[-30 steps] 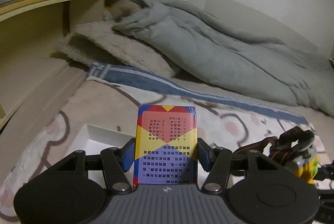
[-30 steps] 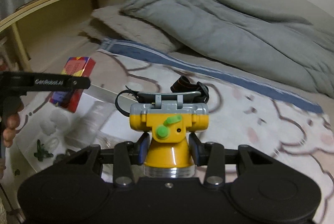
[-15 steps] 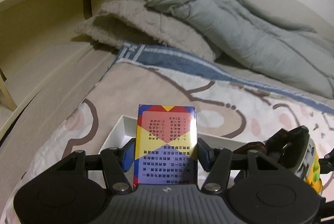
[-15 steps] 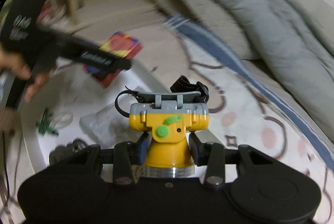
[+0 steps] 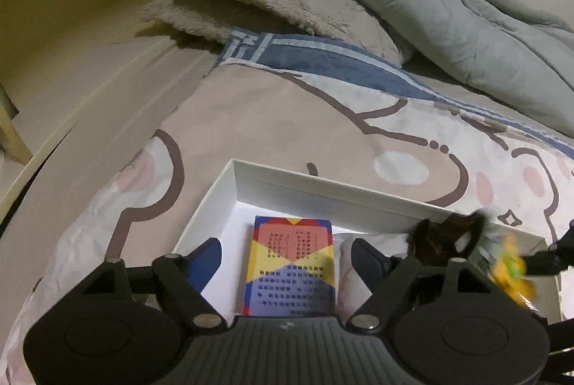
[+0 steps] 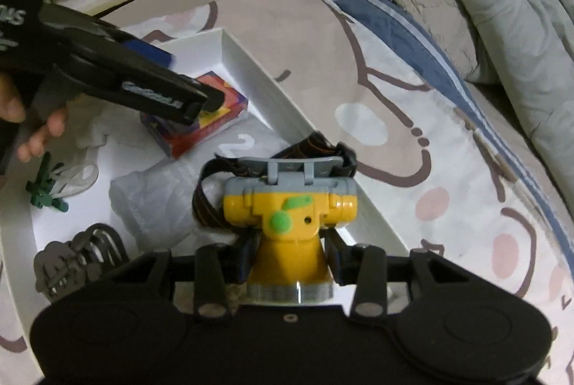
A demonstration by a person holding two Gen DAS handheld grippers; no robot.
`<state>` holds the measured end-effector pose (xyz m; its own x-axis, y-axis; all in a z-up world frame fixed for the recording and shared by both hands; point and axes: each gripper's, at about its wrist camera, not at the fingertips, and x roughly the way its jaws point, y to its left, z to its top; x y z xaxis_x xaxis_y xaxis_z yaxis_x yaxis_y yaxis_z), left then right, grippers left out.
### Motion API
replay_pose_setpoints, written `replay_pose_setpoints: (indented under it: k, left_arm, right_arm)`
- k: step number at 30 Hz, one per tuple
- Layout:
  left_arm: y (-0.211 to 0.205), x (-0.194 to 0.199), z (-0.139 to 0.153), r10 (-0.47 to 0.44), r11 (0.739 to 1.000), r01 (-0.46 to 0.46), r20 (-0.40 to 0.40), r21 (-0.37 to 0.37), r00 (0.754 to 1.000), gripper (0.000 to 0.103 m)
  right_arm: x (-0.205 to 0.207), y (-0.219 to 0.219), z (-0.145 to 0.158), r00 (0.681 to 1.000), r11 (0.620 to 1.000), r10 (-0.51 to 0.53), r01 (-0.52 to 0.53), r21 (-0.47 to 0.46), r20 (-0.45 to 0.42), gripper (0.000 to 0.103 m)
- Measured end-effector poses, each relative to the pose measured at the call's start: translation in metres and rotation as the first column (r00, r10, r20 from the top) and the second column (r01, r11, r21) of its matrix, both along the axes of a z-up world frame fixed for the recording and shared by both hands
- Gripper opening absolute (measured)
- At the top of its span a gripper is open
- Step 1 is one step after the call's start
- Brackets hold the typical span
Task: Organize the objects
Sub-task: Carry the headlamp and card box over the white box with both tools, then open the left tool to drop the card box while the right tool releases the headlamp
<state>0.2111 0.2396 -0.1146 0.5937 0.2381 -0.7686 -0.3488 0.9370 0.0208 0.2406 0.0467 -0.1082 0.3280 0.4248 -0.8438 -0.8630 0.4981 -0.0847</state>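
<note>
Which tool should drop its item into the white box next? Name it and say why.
Right. The right tool grips the yellow headlamp above the white box; the left tool is open, its card box already inside.

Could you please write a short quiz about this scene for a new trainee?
1. True or false: the left gripper is shut on the colourful card box.
2. What does the right gripper hold? A) hair claw B) yellow headlamp C) plastic bag
3. Fill in: the card box lies inside the white ____.

Key:
1. False: its jaws stand open, apart from the box.
2. B, the yellow headlamp.
3. The white tray.
</note>
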Motion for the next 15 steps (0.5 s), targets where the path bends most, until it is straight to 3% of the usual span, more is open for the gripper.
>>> replay_pose_setpoints:
  k: [1, 2, 6, 15]
  left_arm:
    - [0.001, 0.0, 0.001, 0.0, 1.0, 0.0, -0.006, -0.015, 1.0, 0.08]
    - [0.0, 0.0, 0.002, 0.0, 1.0, -0.001, -0.008, -0.028, 1.0, 0.08]
    - [-0.006, -0.002, 0.007, -0.013, 1.0, 0.012, -0.01, -0.023, 1.0, 0.08]
    - [-0.021, -0.013, 0.026, -0.065, 0.998, 0.065, 0.012, -0.013, 0.998, 0.08]
  right_arm:
    - [0.0, -0.002, 0.001, 1.0, 1.0, -0.011, 0.01, 0.018, 0.005, 0.058]
    - [0.001, -0.004, 0.004, 0.999, 0.999, -0.033, 0.032, 0.033, 0.005, 0.06]
    - [0.002, -0.012, 0.018, 0.998, 0.994, -0.054, 0.056, 0.09, -0.025, 0.058]
    - [-0.009, -0.02, 0.04, 0.996, 0.991, -0.084, 0.085, 0.102, -0.009, 0.056]
